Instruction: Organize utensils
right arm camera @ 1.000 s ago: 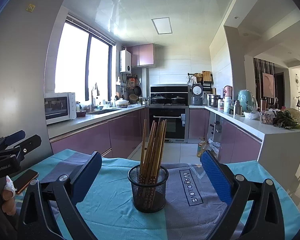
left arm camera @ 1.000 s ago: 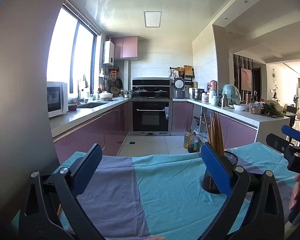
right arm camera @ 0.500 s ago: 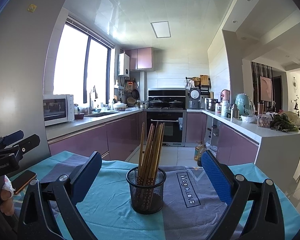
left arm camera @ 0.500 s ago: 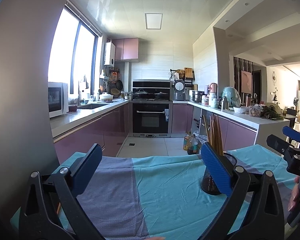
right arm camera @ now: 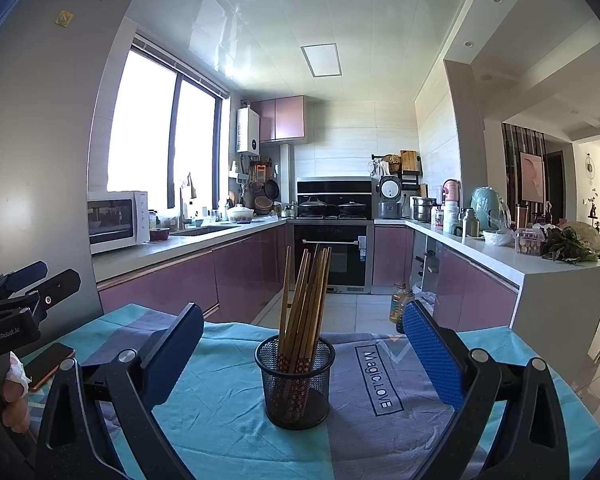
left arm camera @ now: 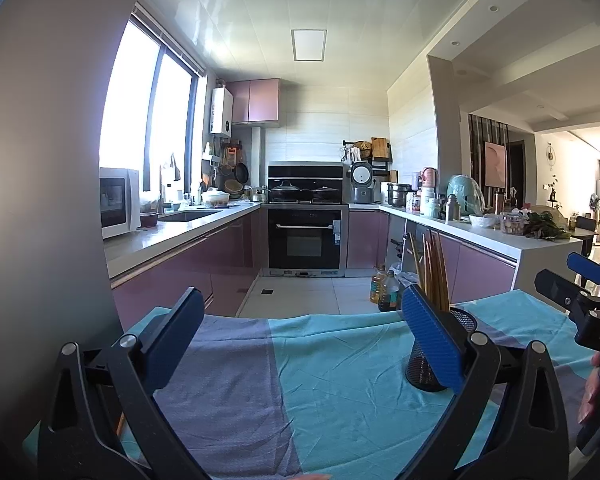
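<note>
Item: black wire-mesh cylindrical holder [right arm camera: 295, 382], on the teal and grey-purple tablecloth [right arm camera: 228, 412].

Contents: bundle of brown wooden chopsticks [right arm camera: 304, 300], upright, fanned, patterned lower ends showing through the mesh.

Handling, judged: light, stiff, smooth; liable to slip or scatter. Grasp the bare upper shafts above the holder's rim; the holder may tip if dragged.

Right gripper [right arm camera: 300, 354]: released, jaws spread either side of the holder, not touching.

Left gripper [left arm camera: 300, 344]: released, empty, left of the holder.

Also: phone [right arm camera: 50, 364], far left of the holder.
</note>
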Motion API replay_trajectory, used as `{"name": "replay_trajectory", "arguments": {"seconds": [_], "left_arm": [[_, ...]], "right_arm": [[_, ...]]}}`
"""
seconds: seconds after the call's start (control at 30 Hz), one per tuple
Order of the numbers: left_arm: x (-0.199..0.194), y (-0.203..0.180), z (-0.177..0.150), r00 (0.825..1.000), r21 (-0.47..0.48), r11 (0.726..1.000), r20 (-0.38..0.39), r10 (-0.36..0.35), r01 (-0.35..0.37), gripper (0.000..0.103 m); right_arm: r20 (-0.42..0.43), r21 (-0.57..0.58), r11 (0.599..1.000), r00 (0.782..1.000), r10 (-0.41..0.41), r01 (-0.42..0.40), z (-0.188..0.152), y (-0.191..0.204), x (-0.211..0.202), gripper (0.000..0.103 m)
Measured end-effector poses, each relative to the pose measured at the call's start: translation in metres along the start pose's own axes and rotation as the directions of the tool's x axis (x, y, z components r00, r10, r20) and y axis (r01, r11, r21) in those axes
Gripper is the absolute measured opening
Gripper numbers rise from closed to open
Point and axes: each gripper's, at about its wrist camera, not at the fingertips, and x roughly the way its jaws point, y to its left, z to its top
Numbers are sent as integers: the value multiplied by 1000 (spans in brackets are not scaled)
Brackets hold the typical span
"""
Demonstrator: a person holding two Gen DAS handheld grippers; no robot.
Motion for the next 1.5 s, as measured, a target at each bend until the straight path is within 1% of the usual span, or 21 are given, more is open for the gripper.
{"name": "replay_trajectory", "arguments": {"seconds": [1.5], "left_arm": [[1, -4, 0, 1000, 8, 1000, -8, 4, -4, 97]], "right_arm": [[-4, 7, 1000, 1000, -2, 2, -1, -6, 0, 97]]}}
